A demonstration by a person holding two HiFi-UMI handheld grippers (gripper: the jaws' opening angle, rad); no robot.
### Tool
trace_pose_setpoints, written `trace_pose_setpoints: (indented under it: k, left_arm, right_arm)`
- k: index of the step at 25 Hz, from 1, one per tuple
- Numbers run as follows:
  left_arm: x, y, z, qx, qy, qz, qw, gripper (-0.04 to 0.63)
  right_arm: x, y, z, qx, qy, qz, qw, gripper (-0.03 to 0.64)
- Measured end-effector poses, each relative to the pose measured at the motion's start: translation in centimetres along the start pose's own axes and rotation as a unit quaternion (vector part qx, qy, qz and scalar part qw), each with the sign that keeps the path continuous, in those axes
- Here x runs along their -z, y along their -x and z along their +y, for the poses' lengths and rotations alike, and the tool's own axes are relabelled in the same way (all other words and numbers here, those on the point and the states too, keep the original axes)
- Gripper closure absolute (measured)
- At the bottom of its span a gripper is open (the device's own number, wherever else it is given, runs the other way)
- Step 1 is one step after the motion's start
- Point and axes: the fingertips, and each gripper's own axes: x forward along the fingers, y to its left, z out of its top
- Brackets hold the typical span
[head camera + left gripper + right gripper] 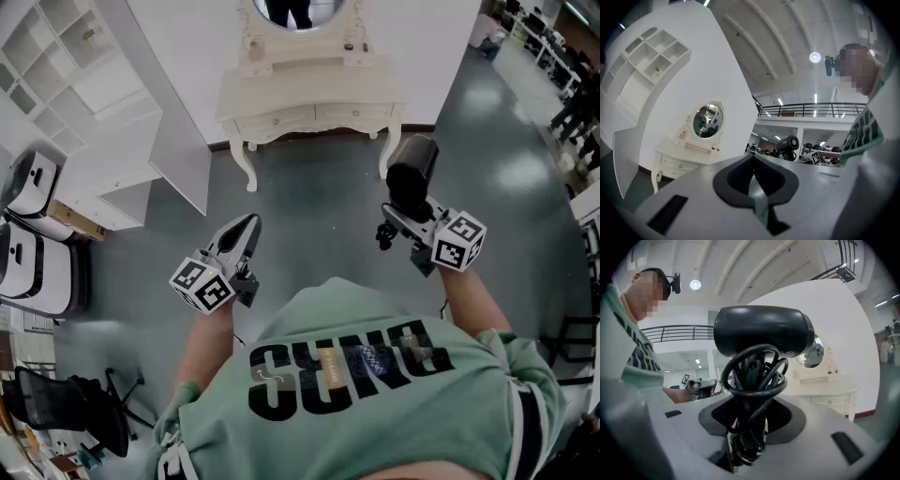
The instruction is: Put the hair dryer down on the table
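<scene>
Grippers both point level toward the dressing table (309, 86), short of it, above the floor. The right gripper (403, 214) clamps the black hair dryer (411, 173) by its cord-wrapped handle. The left gripper (247, 228) is closed and empty. The table's drawers are shut.

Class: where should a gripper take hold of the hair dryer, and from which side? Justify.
The handle, from its free end: slim and straight, while the barrel beyond is wide and round. The right gripper clamps it there, over the wound cord.
</scene>
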Motion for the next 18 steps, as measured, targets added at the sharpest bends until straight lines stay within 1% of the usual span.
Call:
trace_pose_setpoints:
  k: [8,11,18]
  left_arm:
    - [0.7,-0.7,-0.1,-0.002,0.001,0.002,1.0,0.586]
    - [0.8,-1.5,-0.4,-0.003,0.002,0.004,1.0,0.586]
    - [1.5,-4.4,-1.6,-0.005,-0.003,0.001,1.0,0.586]
  right_arm:
    - [0.1,0.5,-0.6,-0.006,0.002,-0.005,1.0,0.465]
    - [-0.1,0.8,-0.9,-0.007,0.013,0.003,1.0,0.465]
    - [-0.5,2.6,-2.8,-0.018,0.013,0.0,1.0,0.465]
